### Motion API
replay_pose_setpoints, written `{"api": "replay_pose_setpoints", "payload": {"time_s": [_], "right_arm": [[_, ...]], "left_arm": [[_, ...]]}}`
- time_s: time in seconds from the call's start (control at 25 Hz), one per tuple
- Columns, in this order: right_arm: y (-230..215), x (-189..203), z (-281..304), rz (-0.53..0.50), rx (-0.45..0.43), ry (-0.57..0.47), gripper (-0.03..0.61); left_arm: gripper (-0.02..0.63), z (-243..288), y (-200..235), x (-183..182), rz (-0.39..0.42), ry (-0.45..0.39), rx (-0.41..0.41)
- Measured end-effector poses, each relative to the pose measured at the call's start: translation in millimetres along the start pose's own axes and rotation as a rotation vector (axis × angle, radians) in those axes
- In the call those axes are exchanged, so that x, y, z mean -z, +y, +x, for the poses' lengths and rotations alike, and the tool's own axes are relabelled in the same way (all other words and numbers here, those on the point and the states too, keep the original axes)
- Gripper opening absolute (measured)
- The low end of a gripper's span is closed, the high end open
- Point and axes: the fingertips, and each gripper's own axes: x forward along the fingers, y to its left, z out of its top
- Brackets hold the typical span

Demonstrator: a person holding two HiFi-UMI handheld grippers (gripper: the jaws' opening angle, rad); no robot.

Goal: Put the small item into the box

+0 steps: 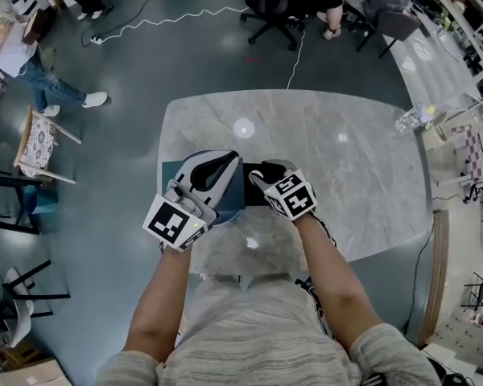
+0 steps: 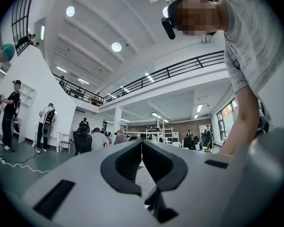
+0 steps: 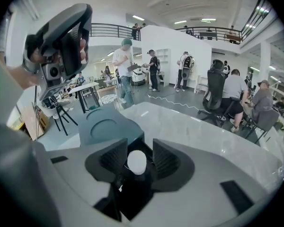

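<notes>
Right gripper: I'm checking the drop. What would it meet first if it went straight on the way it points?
Most likely the small white item, which lies in the dark inside of the teal box, dead ahead between the open jaws of the right gripper. Depth is hard to judge.

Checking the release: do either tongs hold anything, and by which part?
Nothing is held: right tongs stand open over the white item; left tongs are shut, empty.

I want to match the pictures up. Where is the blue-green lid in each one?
Head view: blue-green lid at the centre, mostly under the left gripper.
Left gripper view: not in it.
Right gripper view: left of centre, just beyond the fingers.
Shared landmark: the white cable on the floor.
</notes>
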Motion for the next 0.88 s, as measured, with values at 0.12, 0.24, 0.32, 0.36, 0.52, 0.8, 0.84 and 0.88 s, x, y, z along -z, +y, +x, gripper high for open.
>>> {"api": "replay_pose_setpoints", "payload": {"time_s": [0.12, 0.24, 0.32, 0.36, 0.52, 0.8, 0.84, 0.88], "right_arm": [[-1.8, -11.1, -11.3, 0.018, 0.012, -0.044, 0.181], [-1.4, -24.0, -25.2, 0.03, 0.025, -0.092, 0.179], [0.3, -32.7, -35.8, 0.035, 0.033, -0.127, 0.176], [1.2, -36.8, -41.3, 0.036, 0.035, -0.143, 0.175], [2.5, -50.7, -64.1, 0.026, 0.052, -0.207, 0.167], [7.9, -68.5, -105.3, 0.03, 0.079, -0.322, 0.104], [9.6, -71.3, -111.6, 0.03, 0.084, -0.337, 0.095], [11.2, -74.3, -118.0, 0.03, 0.089, -0.354, 0.088]], "left_arm": [[0.021, 0.9, -1.6, -3.2, 0.003, -0.003, 0.006], [0.021, -0.1, -3.2, -7.3, 0.006, -0.007, 0.011], [0.021, -1.7, -5.2, -10.3, 0.007, -0.01, 0.014], [0.021, -2.2, -6.3, -11.6, 0.007, -0.01, 0.016], [0.021, -1.9, -10.9, -15.1, 0.012, -0.012, 0.023], [0.021, -3.6, -21.7, -20.2, 0.03, -0.008, 0.049], [0.021, -4.0, -24.1, -21.7, 0.035, -0.007, 0.054], [0.021, -4.3, -26.3, -23.3, 0.039, -0.006, 0.059]]}}
